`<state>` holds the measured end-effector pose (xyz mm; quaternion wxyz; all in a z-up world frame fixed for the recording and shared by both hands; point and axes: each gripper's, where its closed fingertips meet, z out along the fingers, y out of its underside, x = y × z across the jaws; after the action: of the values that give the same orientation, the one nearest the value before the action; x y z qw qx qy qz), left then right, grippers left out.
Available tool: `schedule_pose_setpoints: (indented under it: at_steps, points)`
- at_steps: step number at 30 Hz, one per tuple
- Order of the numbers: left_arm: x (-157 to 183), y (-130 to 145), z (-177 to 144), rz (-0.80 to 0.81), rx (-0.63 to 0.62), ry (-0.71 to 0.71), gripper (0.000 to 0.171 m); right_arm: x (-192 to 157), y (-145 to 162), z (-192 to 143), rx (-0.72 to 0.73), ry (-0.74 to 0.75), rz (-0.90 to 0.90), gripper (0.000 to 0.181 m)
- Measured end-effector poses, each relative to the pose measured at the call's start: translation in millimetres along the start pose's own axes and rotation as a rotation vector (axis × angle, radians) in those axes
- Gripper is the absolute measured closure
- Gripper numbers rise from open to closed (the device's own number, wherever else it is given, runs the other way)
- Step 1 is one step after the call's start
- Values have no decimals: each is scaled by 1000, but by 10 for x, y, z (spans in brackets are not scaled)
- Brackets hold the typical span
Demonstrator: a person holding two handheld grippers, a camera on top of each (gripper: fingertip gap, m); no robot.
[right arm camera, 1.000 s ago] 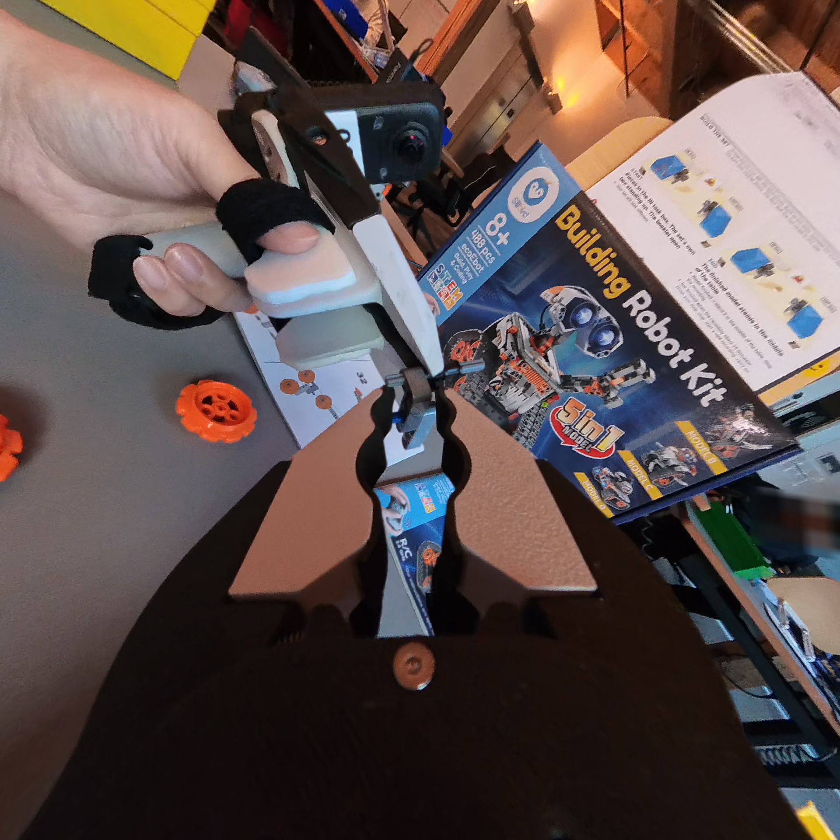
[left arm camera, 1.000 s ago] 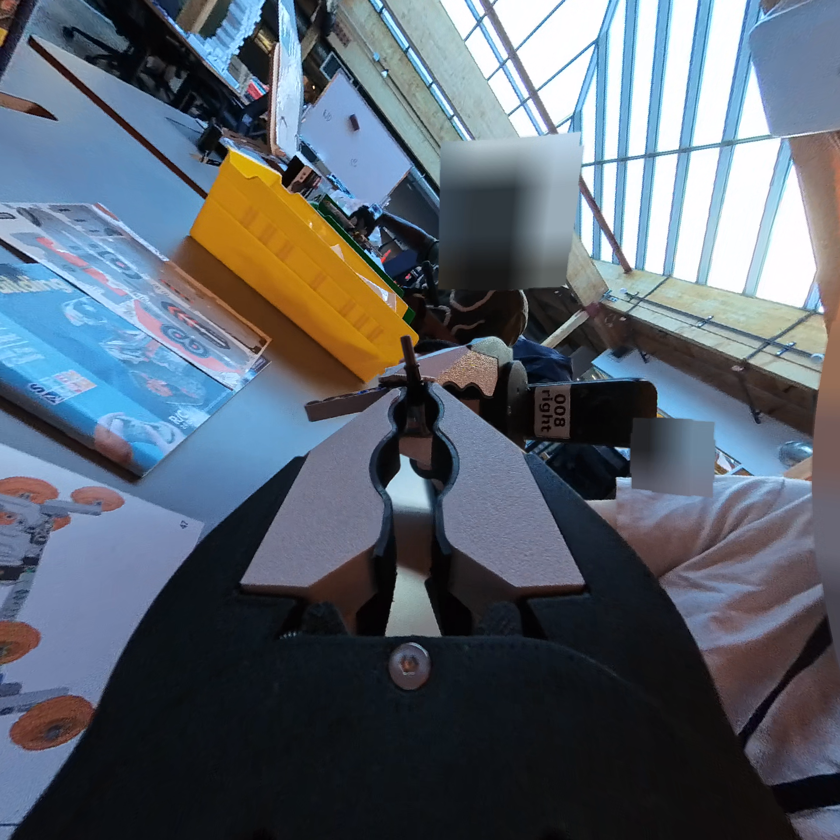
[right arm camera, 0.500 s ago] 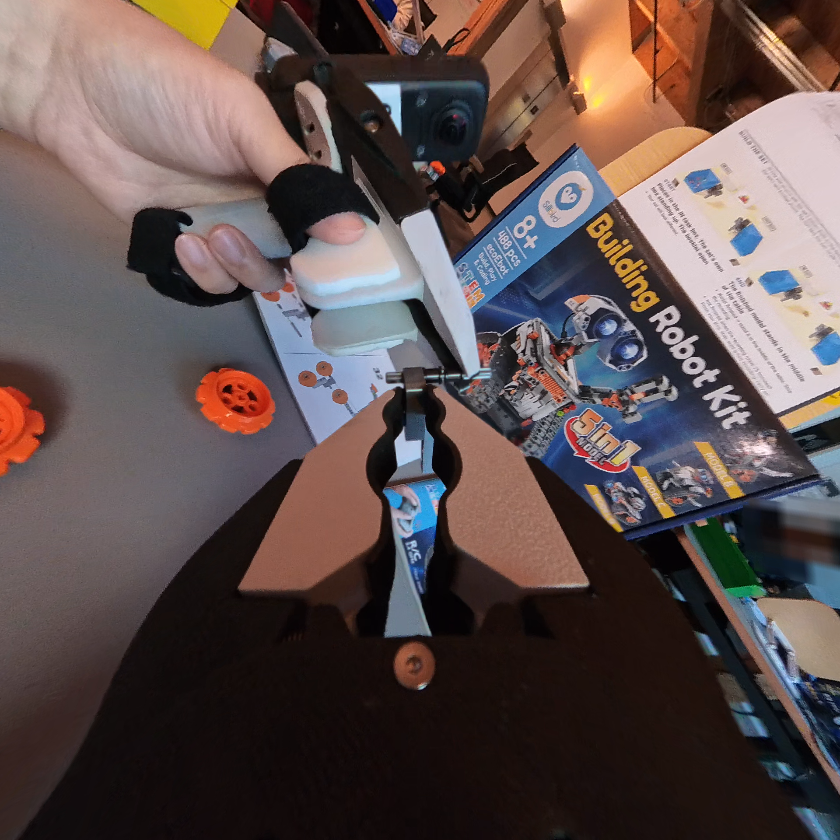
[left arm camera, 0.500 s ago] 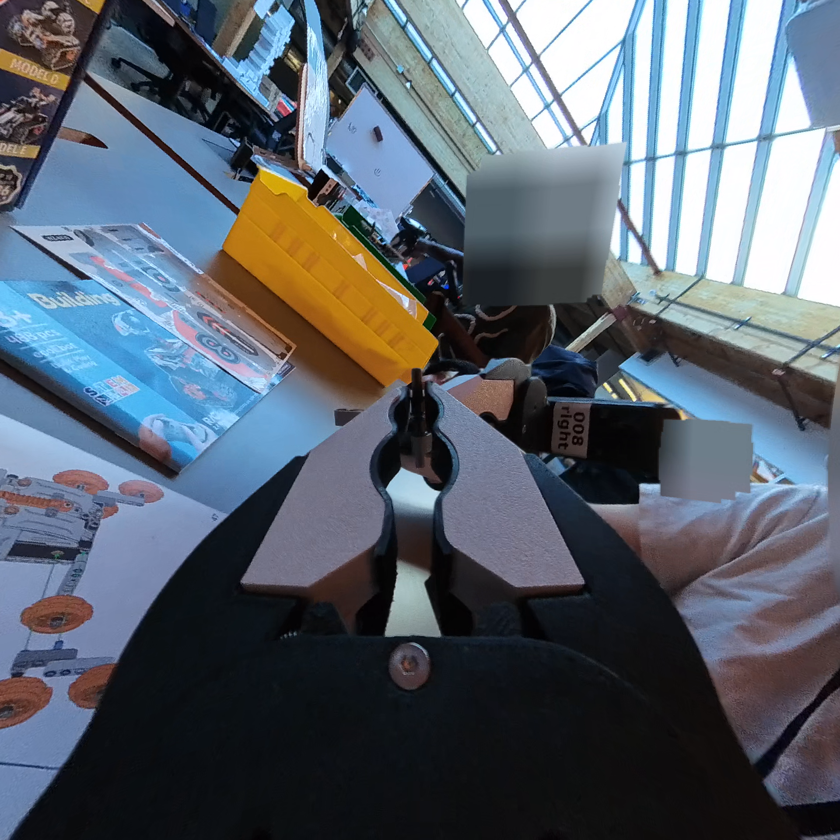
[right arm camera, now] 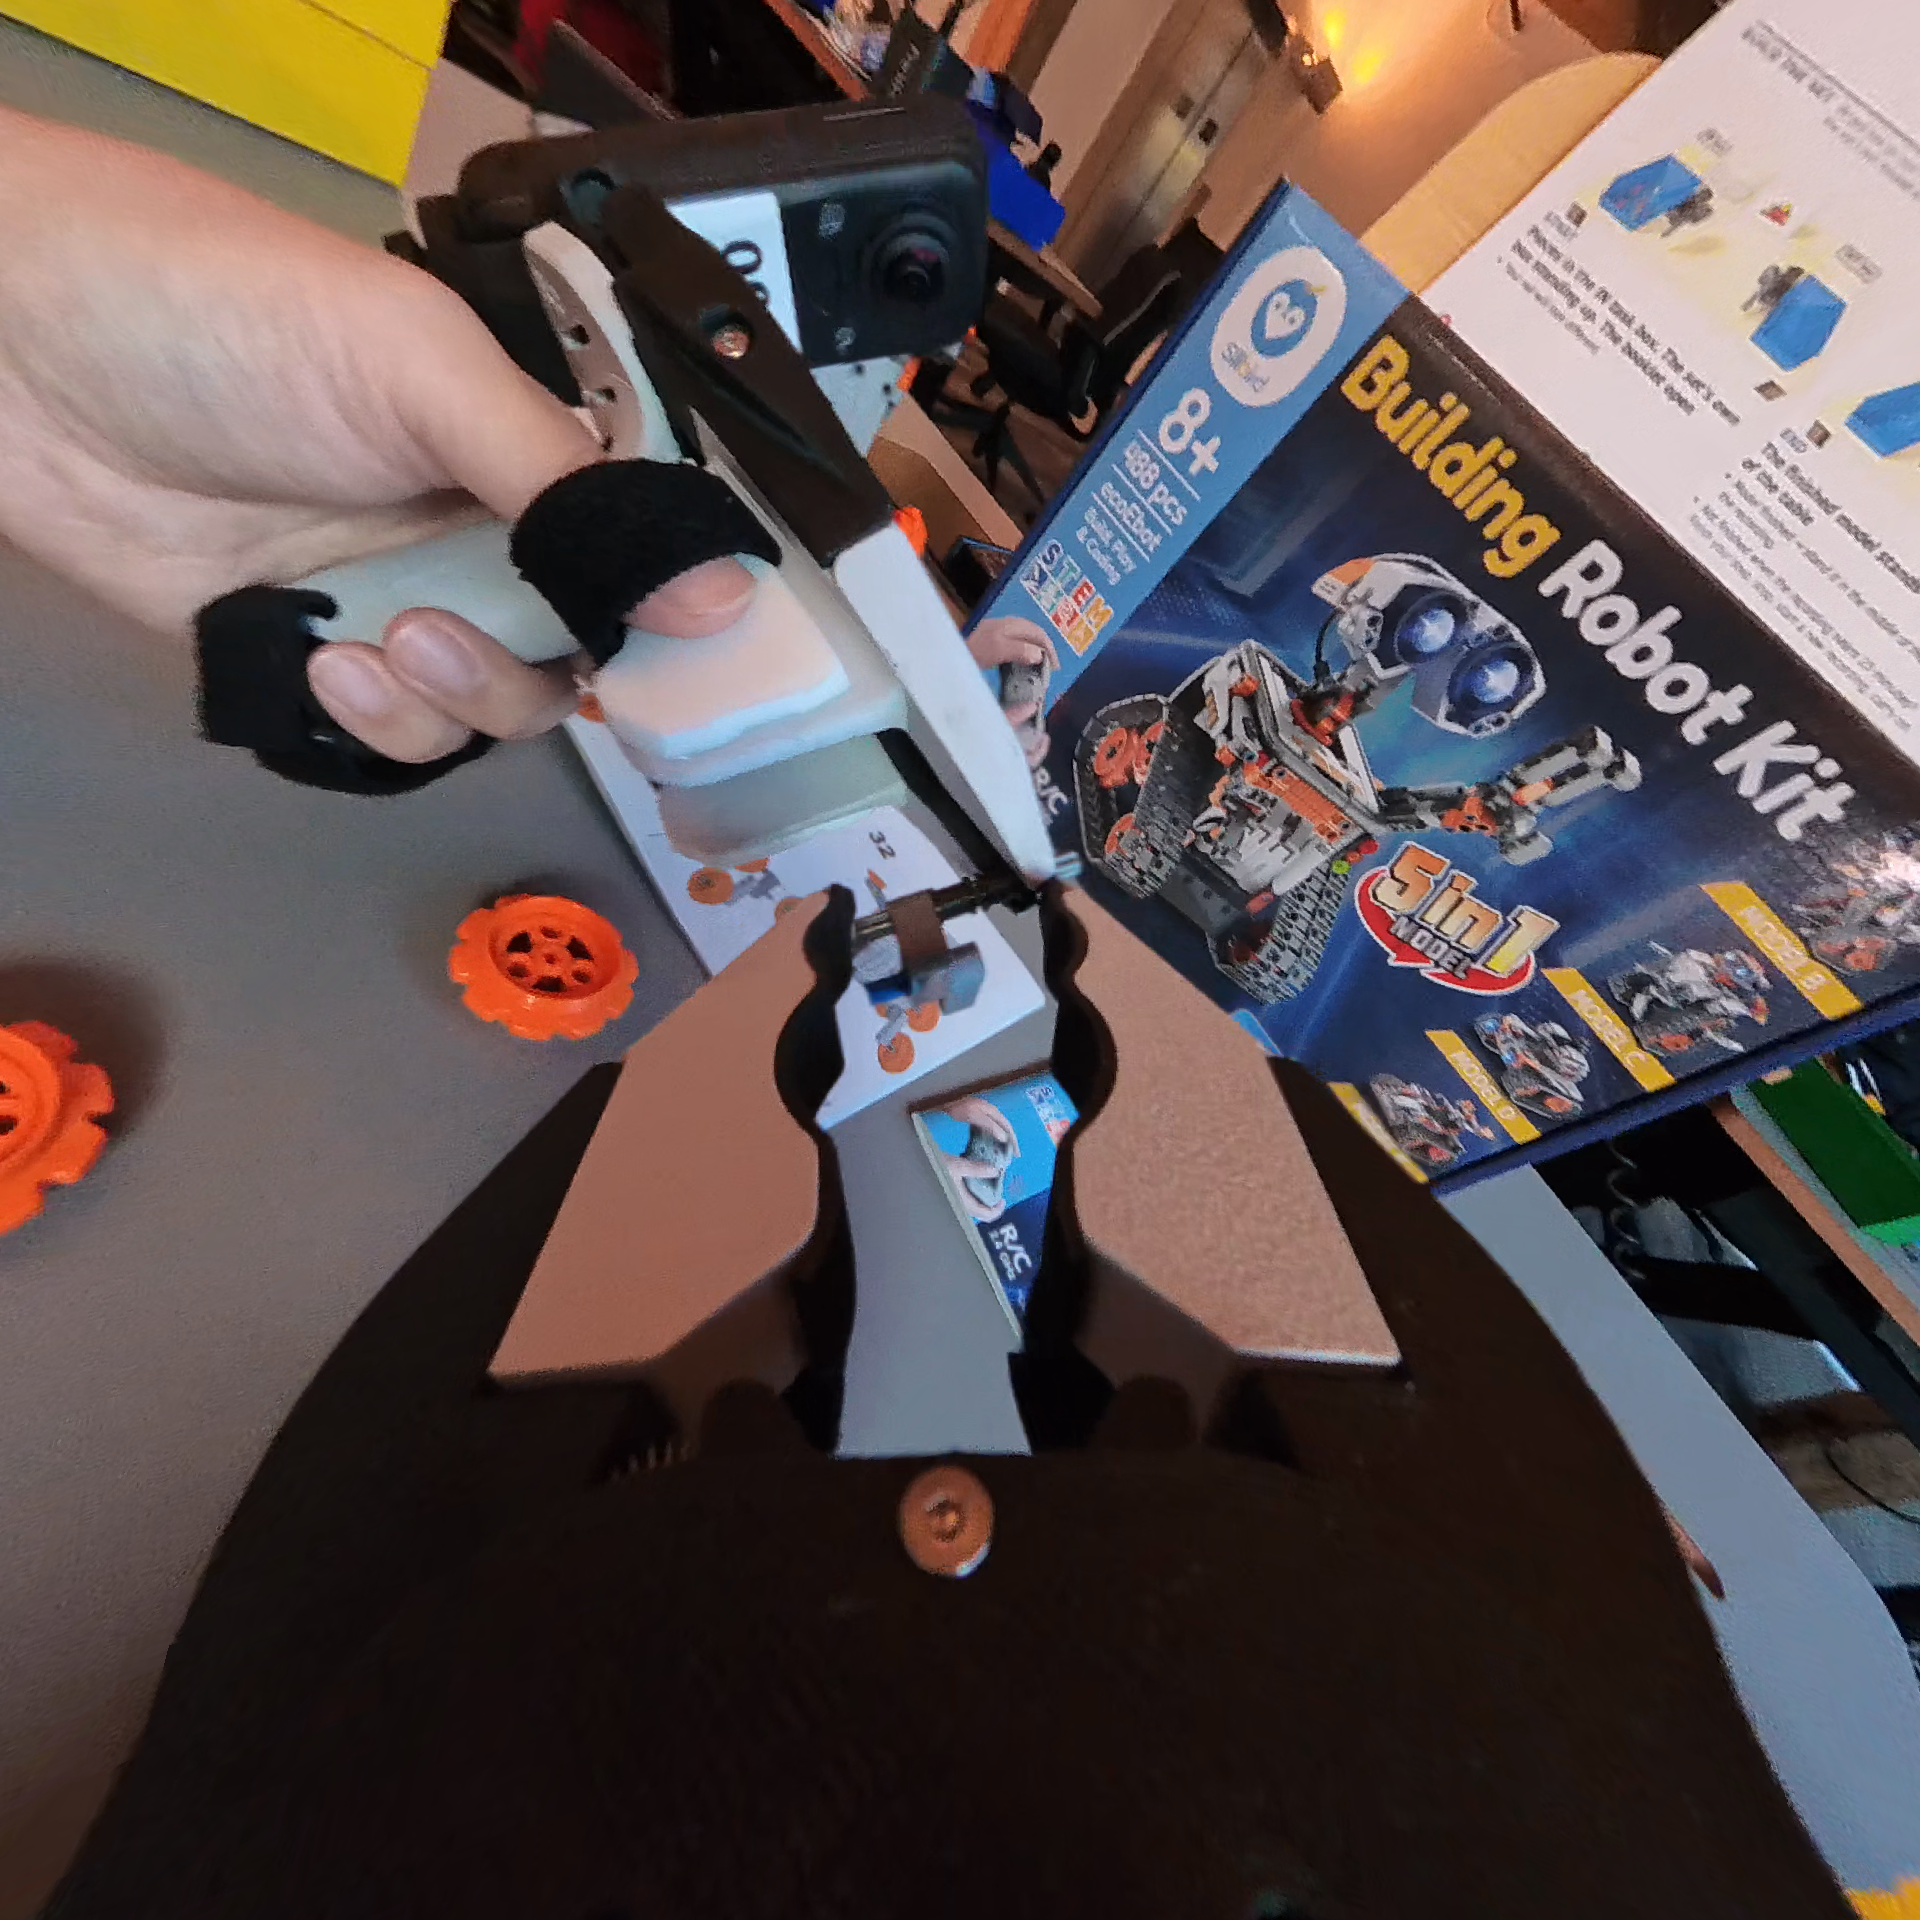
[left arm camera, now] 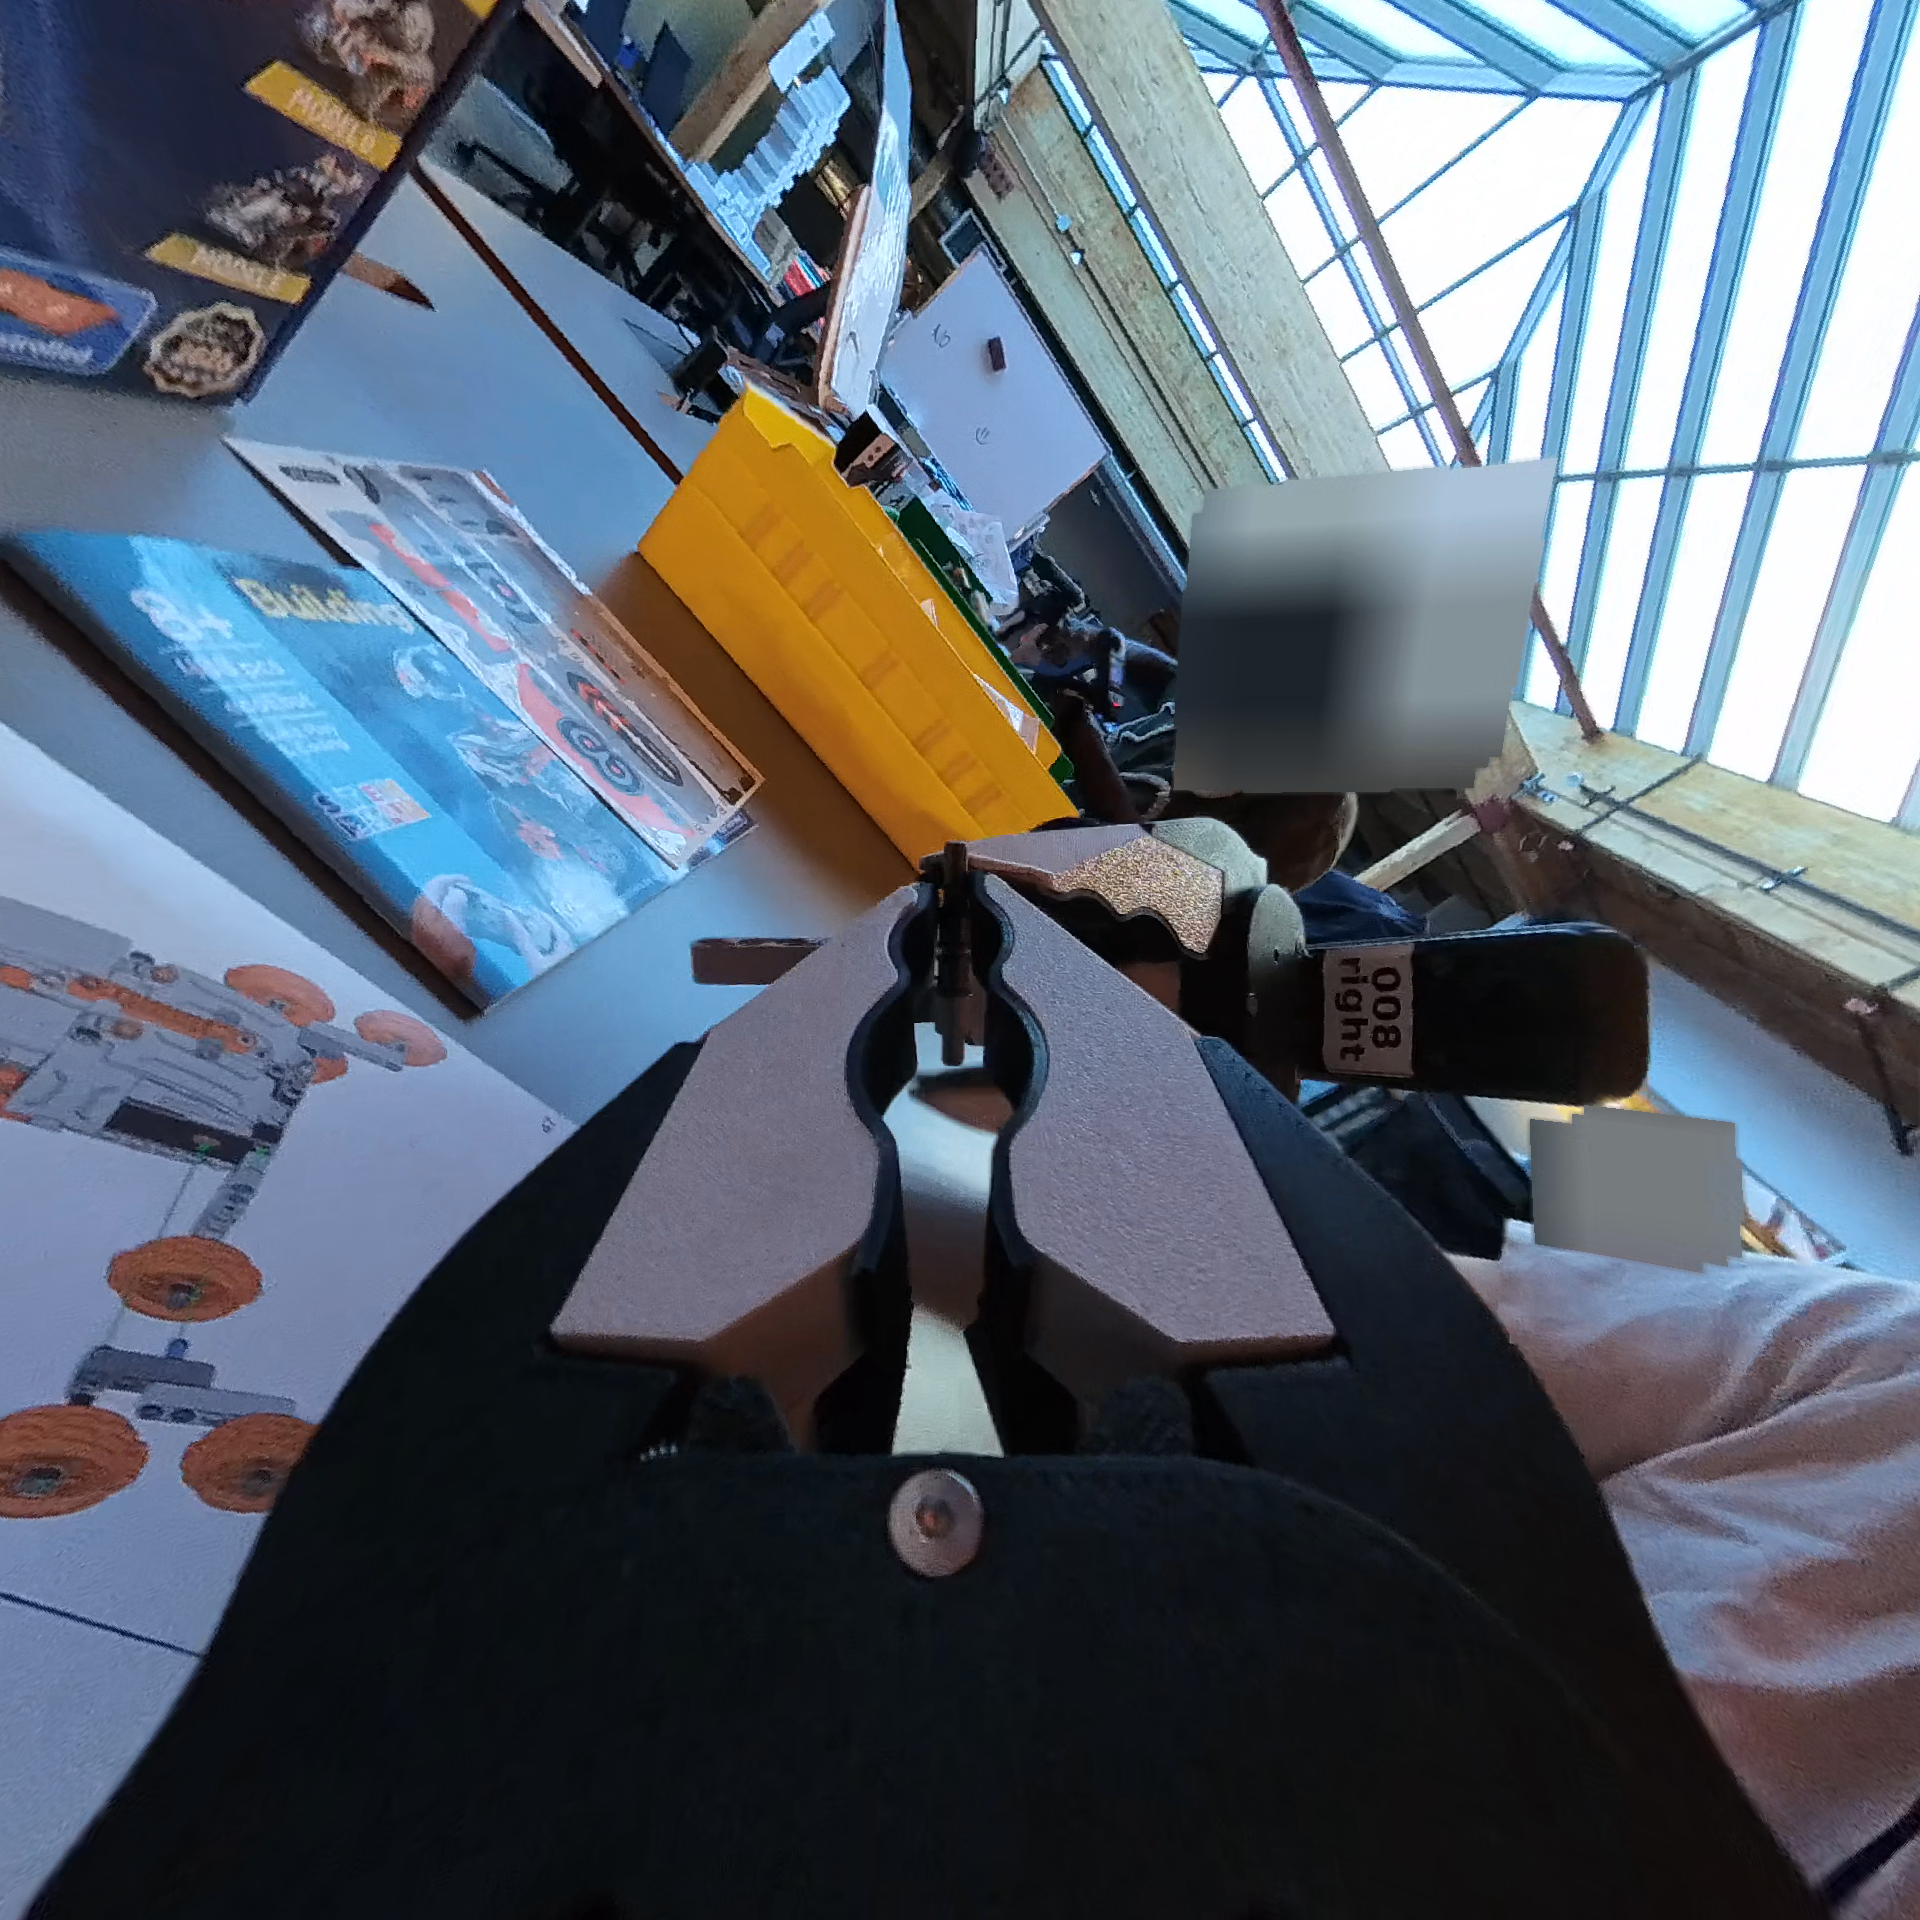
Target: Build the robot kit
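Observation:
My left gripper point(left arm camera: 951, 906) is shut on a thin dark axle point(left arm camera: 952, 966) that stands up between its tips. In the right wrist view a hand holds that left gripper point(right arm camera: 1039, 868), and the axle point(right arm camera: 982, 891) sticks out sideways from its tip. A small grey connector point(right arm camera: 920, 935) with a blue pin sits on the axle. My right gripper point(right arm camera: 940, 904) is open, with its jaws on either side of the connector and not pressing on it. The right gripper also shows just beyond the axle in the left wrist view point(left arm camera: 1112, 883).
Two orange gear wheels point(right arm camera: 542, 966) point(right arm camera: 42, 1122) lie on the grey table point(right arm camera: 260, 1039). A blue kit box point(right arm camera: 1455, 727) leans at the right, with an open manual point(right arm camera: 1714, 260) behind it. An instruction page point(right arm camera: 935, 1018) lies under the grippers. A yellow bin point(left arm camera: 852, 665) and booklets point(left arm camera: 343, 727) sit at the left. Left and right tips are no more than a few centimetres apart.
My right gripper has opened and let go of the grey connector, which stays on the axle. My left gripper keeps its hold on the axle, and both views have shifted a little.

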<state>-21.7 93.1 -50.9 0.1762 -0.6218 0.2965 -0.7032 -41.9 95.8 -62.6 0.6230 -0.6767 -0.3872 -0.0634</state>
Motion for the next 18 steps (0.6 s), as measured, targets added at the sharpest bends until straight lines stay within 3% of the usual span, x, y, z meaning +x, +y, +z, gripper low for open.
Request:
schedule_pose_setpoints:
  at_steps: [7, 9, 15, 18]
  points:
    - [45, -28, 8, -99, 34, 71, 168, 44, 6, -18, -2, 33, -18, 152]
    - [75, -84, -16, -105, 67, 94, 168, 51, -10, -38, 6, 42, -33, 163]
    - [159, -83, -21, -11, 51, 118, 167, 61, -47, -55, 26, 52, -14, 163]
    - [123, -90, -24, 8, 54, 94, 159, 57, -68, -57, 40, 43, 26, 163]
